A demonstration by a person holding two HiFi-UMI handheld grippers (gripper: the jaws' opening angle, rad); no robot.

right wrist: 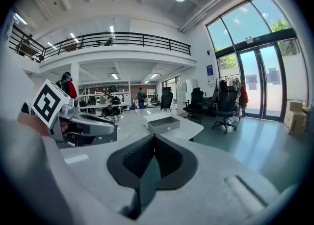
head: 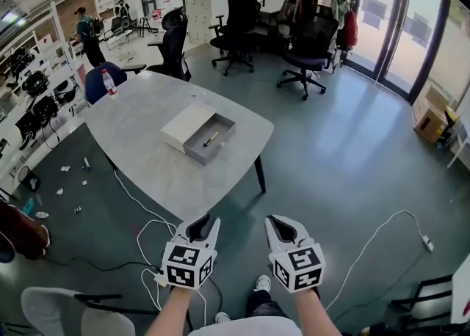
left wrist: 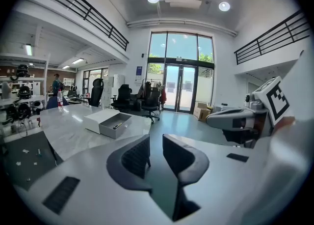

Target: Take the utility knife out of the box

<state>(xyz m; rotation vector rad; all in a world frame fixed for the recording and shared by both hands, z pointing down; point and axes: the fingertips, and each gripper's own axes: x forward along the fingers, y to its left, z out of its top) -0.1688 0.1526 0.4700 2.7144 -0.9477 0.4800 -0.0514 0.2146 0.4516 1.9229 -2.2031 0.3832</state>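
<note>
On the grey table (head: 147, 144) lies a box: a white sleeve (head: 186, 125) with its grey drawer (head: 213, 141) pulled out. The utility knife (head: 211, 139), dark with a yellow part, rests in the drawer. Both grippers hover over the floor, well short of the table's near edge. My left gripper (head: 205, 222) has a narrow gap between its jaws and nothing in it; in the left gripper view (left wrist: 156, 143) the box (left wrist: 104, 119) and knife (left wrist: 117, 125) lie far ahead. My right gripper (head: 276, 221) is shut and empty, with its tips meeting in the right gripper view (right wrist: 153, 138); the box (right wrist: 163, 124) is distant.
A water bottle (head: 109, 82) stands at the table's far end by a blue chair (head: 98, 80). Black office chairs (head: 307, 52) stand beyond. White cables (head: 147, 213) trail on the floor by the table leg (head: 260, 174). A person (head: 89, 34) stands far back left.
</note>
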